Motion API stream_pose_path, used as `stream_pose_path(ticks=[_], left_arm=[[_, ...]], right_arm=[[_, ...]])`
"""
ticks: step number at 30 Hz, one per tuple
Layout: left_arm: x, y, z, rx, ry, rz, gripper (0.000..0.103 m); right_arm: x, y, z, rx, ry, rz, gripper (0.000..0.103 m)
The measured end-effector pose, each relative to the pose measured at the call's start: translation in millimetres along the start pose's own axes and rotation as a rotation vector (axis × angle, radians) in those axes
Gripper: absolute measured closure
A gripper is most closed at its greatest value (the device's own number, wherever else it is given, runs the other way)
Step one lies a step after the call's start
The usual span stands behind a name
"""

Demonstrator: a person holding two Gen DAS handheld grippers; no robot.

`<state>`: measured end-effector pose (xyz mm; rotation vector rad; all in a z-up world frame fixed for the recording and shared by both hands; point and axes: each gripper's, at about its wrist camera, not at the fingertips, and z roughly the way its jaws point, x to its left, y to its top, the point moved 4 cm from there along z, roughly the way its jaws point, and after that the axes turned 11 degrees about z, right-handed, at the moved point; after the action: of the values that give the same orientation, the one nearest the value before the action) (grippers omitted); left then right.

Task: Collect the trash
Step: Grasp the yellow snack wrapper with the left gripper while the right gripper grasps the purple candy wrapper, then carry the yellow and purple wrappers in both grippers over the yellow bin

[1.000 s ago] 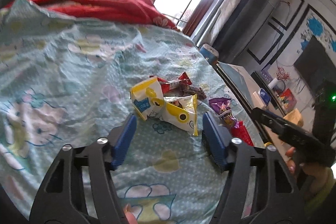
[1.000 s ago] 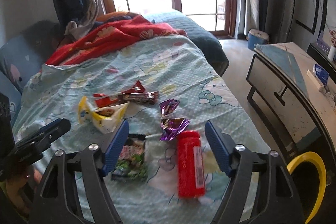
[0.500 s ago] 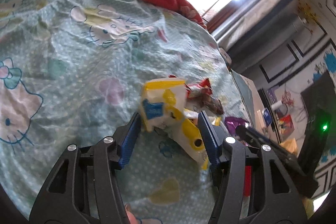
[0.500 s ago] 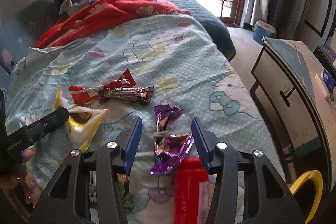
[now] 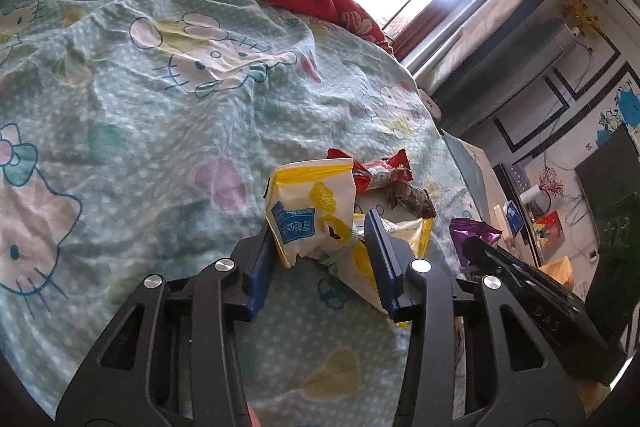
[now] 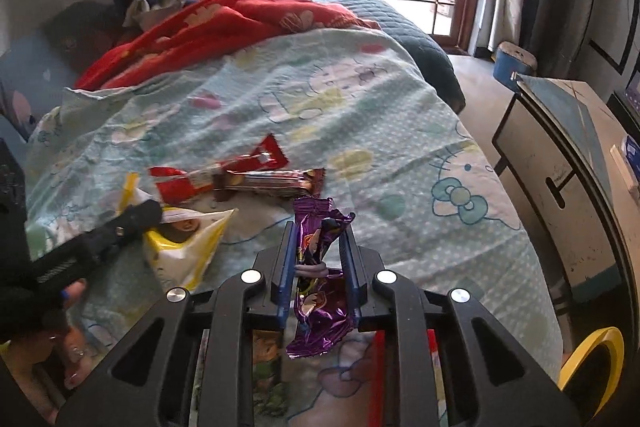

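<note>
Snack trash lies on a bed with a teal cartoon sheet (image 5: 168,131). My left gripper (image 5: 320,251) is shut on a yellow-and-white snack bag (image 5: 312,215), its blue pads pinching the bag's lower part. My right gripper (image 6: 318,255) is shut on a crumpled purple wrapper (image 6: 320,291), which also shows in the left wrist view (image 5: 472,231). A red wrapper (image 6: 224,175) and a brown chocolate-bar wrapper (image 6: 276,181) lie just beyond. A red cylindrical can (image 6: 400,379) and a green packet (image 6: 268,375) lie under my right gripper, partly hidden.
A red blanket (image 6: 224,23) is bunched at the head of the bed. A grey cabinet (image 6: 568,171) stands right of the bed, with a yellow bin rim (image 6: 596,355) near it. A blue-lidded container (image 6: 514,61) sits on the floor by the window.
Both grippers moved forward and closed: the left onto the yellow-and-white snack bag, the right onto the purple wrapper. Both were open and short of the trash a second ago.
</note>
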<state>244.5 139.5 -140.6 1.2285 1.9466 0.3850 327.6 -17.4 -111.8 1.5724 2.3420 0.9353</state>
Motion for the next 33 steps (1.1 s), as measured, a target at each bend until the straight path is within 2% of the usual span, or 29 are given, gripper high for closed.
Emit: stream_pose_path(ticks=[7, 14, 23, 33], left_arm=[[5.4, -8.2, -15.2, -0.006, -0.023, 0.004, 0.074], [8.7, -15.0, -35.7, -0.016, -0.011, 0.047, 0.077], [-0.4, -18.7, -62.0, -0.045, -0.007, 0.125, 0.078], [-16.2, -20.4, -89.7, -0.088, -0.004, 0.204, 0.078]], right_arm=[[18.6, -12.8, -25.5, -0.022, 0.050, -0.024, 0.082], [32.1, -30.3, -45.6, -0.034, 0.087, -0.045, 0.082], [47.4, -57.1, -63.0, -0.048, 0.093, -0.081, 0.082], [40.8, -75.2, -90.4, -0.086, 0.099, -0.041, 0.082]])
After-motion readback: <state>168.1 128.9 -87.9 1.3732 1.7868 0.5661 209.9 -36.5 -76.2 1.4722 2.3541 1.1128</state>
